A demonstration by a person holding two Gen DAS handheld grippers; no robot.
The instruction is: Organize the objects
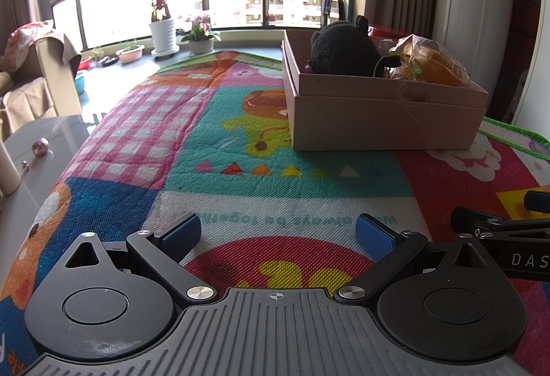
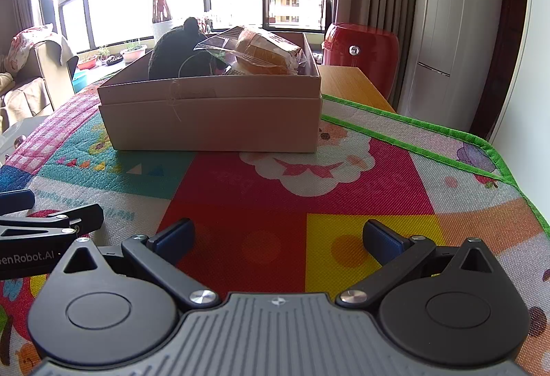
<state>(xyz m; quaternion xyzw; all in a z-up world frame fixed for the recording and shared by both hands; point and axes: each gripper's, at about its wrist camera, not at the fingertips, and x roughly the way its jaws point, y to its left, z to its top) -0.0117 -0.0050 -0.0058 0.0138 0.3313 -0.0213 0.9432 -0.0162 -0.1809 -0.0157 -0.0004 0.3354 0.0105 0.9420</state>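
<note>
A tan cardboard box (image 1: 385, 121) (image 2: 213, 121) stands on the colourful play mat (image 1: 240, 142) (image 2: 343, 190). Inside it lie a black plush toy (image 1: 340, 49) (image 2: 172, 49) and a bagged loaf of bread (image 1: 429, 63) (image 2: 268, 53). My left gripper (image 1: 278, 235) rests low over the mat, well short of the box, open with nothing between its blue pads. My right gripper (image 2: 278, 238) is likewise open and empty, near the mat's front. Each gripper shows at the edge of the other's view, the right gripper (image 1: 508, 231) and the left gripper (image 2: 44, 228).
A grey glass table (image 1: 37, 156) with small knobs borders the mat on the left. A red appliance (image 2: 361, 46) and a wooden surface (image 2: 350, 84) stand behind the box. Potted plants (image 1: 165, 32) line the window sill. A draped armchair (image 1: 37, 73) stands far left.
</note>
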